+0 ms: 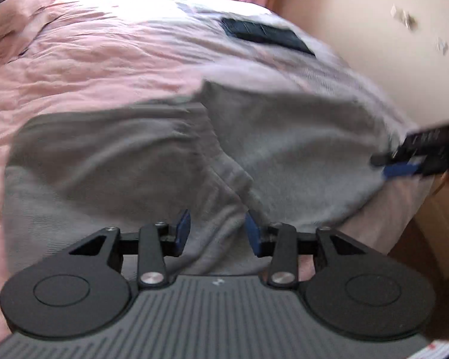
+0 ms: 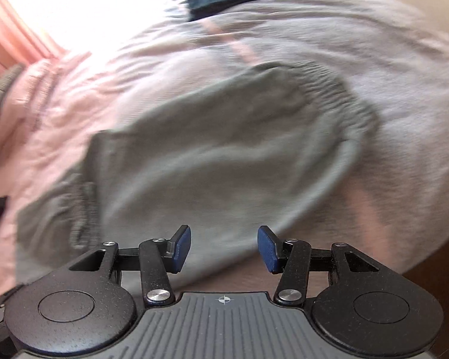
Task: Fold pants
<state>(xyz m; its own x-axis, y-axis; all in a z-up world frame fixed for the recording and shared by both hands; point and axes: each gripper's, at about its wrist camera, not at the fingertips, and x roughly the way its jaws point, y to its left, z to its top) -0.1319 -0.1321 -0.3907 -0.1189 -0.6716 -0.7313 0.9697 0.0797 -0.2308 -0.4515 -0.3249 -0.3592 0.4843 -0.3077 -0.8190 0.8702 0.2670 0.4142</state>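
The grey pants point(image 1: 152, 155) lie spread on the pink bedcover point(image 1: 89, 59), near the bed's edge by the wall, one layer doubled over so a ridge of cloth runs down the middle, which looks like a fold partly made. The left gripper point(image 1: 218, 233) hovers over the near part of that ridge, tilted down, jaws apart with nothing pinched between them. The right gripper point(image 2: 224, 249) angles down over the near edge, jaws wide and empty; from the left view it reaches in from the right. A dark folded item point(image 1: 266, 34) sits farther up the bed.
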